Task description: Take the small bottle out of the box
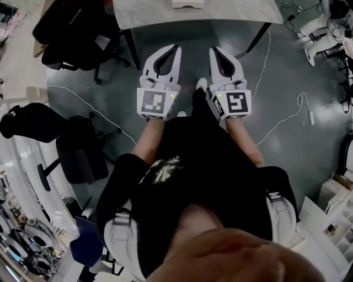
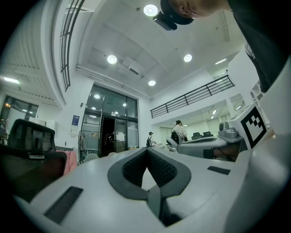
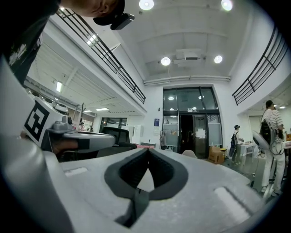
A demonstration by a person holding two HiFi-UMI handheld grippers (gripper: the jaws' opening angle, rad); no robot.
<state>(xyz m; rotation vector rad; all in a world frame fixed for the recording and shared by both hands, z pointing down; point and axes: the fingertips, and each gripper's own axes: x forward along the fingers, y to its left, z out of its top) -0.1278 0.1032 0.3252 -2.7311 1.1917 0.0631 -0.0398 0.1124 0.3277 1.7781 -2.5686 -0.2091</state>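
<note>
**Both tongs pressed together and empty; bottle not located**

Head view: The left tongs (image 1: 177,49) and right tongs (image 1: 213,50) are held side by side in front of the person's torso, above the grey floor (image 1: 298,71). Their tips point toward the near edge of a pale worktop (image 1: 220,14). Each pair is pressed together at the tips with nothing between. One white item (image 1: 187,3) sits at the worktop's far edge, cut off by the frame; I cannot tell what it is. A dark office chair (image 1: 83,38) stands to the left and a white cable (image 1: 287,118) trails across the floor at right. At lower right is a white rack (image 1: 339,212) with open compartments; its small contents are too small to tell.

Left gripper view: The left tongs (image 2: 147,149) meet at the tips, nothing pinched. Beyond them are glass doors (image 2: 109,132) and the other tongs' marker cube (image 2: 252,127) at right.

Right gripper view: The right tongs (image 3: 148,150) meet at the tips, nothing pinched. A brown carton (image 3: 215,154) stands by the doorway, contents not visible.

Small bottle and box: I cannot tell where they are from any view.
</note>
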